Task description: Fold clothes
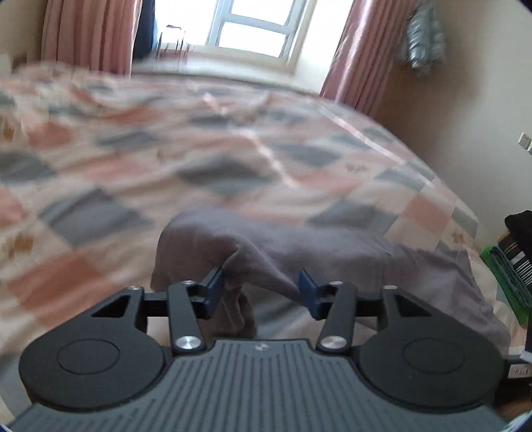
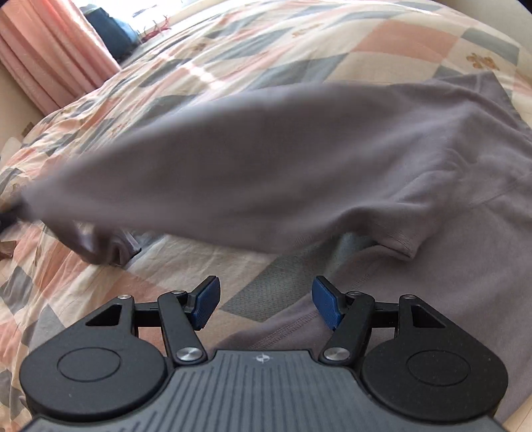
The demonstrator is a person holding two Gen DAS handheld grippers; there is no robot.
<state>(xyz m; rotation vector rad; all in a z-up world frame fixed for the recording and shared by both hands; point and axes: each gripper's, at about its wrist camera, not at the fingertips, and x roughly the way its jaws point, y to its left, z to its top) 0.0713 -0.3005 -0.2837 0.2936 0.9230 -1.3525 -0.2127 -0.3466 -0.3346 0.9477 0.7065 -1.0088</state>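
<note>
Jaws of the left gripper (image 1: 261,289) stand apart above a raised fold of the grey-mauve shirt (image 1: 299,252), whose cloth drapes between the blue pads (image 1: 212,289) without being pinched. That shirt lies across the checked bedspread (image 1: 99,166), near its front edge. Pink curtains (image 1: 362,50) flank the window (image 1: 252,26) beyond. The right gripper (image 2: 266,304) hovers open and empty over the shirt's hem, a short sleeve (image 2: 395,239) just ahead.
</note>
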